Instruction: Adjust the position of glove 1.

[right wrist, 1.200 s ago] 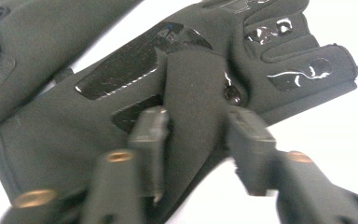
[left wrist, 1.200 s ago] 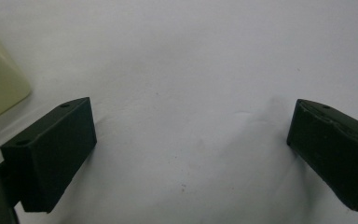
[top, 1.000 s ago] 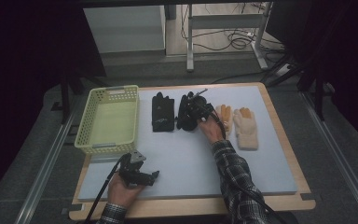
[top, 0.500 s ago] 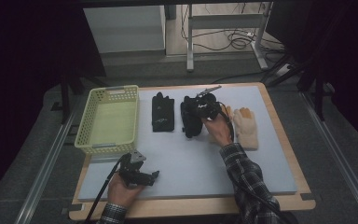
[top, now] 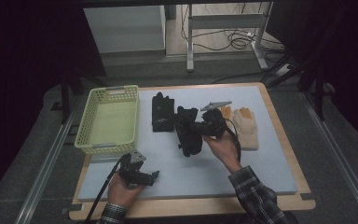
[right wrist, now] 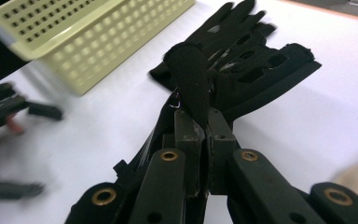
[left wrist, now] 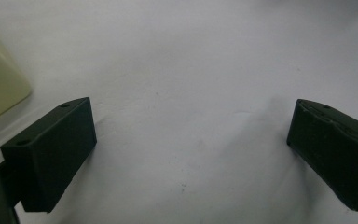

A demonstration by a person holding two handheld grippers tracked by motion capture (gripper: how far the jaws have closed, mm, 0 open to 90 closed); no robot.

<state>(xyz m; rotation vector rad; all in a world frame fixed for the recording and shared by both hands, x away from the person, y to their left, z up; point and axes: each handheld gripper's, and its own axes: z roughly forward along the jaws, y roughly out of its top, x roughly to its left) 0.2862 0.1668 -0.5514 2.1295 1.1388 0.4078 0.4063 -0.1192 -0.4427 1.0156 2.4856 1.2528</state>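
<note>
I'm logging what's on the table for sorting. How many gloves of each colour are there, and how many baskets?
Black gloves: 2, one flat on the mat and one pinched in the right claw
Cream gloves: 2, side by side ( and)
Yellow baskets: 1
Total: 5

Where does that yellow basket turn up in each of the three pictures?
High view: the yellow basket stands at the table's left, beside the black gloves.
Left gripper view: one pale corner shows at the left edge, above the left jaw.
Right gripper view: it runs across the top left, beyond the pinched black glove.
Shared landmark: the white table surface under everything.
</note>
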